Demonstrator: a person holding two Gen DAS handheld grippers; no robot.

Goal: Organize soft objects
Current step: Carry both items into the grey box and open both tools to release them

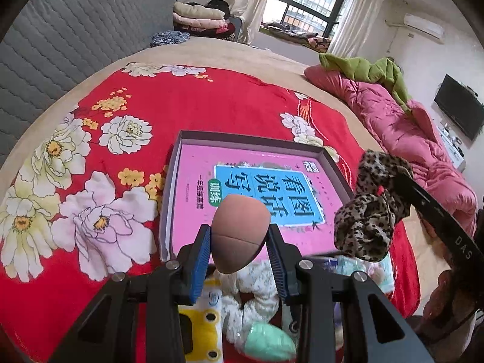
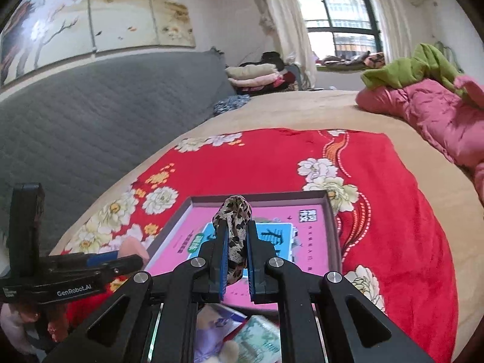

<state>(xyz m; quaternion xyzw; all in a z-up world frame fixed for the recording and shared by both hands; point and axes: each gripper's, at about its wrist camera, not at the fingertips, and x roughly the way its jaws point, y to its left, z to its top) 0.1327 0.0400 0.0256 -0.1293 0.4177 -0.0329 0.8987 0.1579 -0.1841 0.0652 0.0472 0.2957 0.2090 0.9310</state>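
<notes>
Left wrist view: our left gripper [image 1: 239,236] pinches a sponge [image 1: 240,230], our right gripper [image 2: 237,242] a scrunchie [image 2: 233,230]; the tray [image 1: 254,140] holds no soft objects yet.

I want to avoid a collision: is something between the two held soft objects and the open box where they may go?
Nothing visible. The left gripper holds the brown sponge and the right gripper holds the leopard scrunchie above the box. Only a pink book lies flat inside.
</notes>
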